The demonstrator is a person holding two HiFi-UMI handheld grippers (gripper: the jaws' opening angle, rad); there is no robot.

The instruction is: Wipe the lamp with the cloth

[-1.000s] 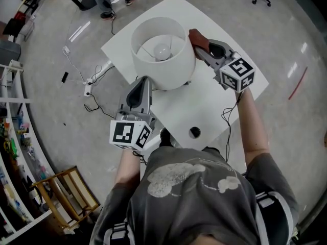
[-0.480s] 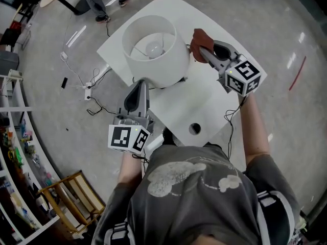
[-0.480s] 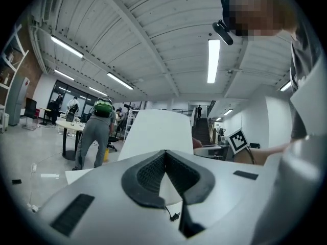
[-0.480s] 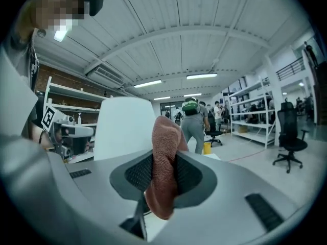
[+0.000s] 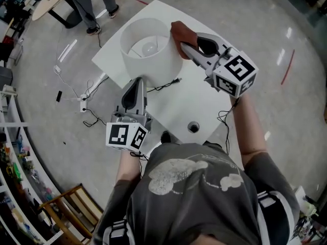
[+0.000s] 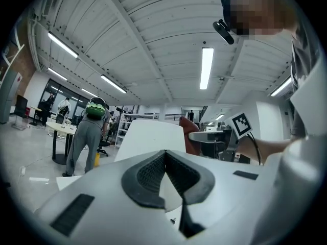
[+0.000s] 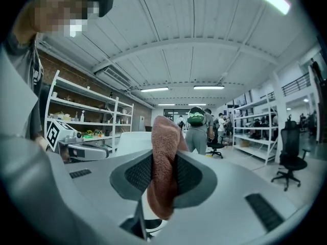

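A white lamp with a drum shade stands on the white table; its bulb shows inside from above. My right gripper is shut on a reddish-brown cloth, which sits against the shade's upper right rim. In the right gripper view the cloth hangs pinched between the jaws, with the shade just behind it. My left gripper is shut and empty, its tips at the shade's near lower side. The left gripper view shows the shade close ahead and the cloth beyond.
The lamp's black cord trails over the table. A round cable hole sits near the table's front edge. A power strip and cables lie on the floor at left. A person stands at the back left.
My right gripper has carried the cloth left and up, from beside the shade onto its upper right rim. The left gripper has stayed at the shade's near side.
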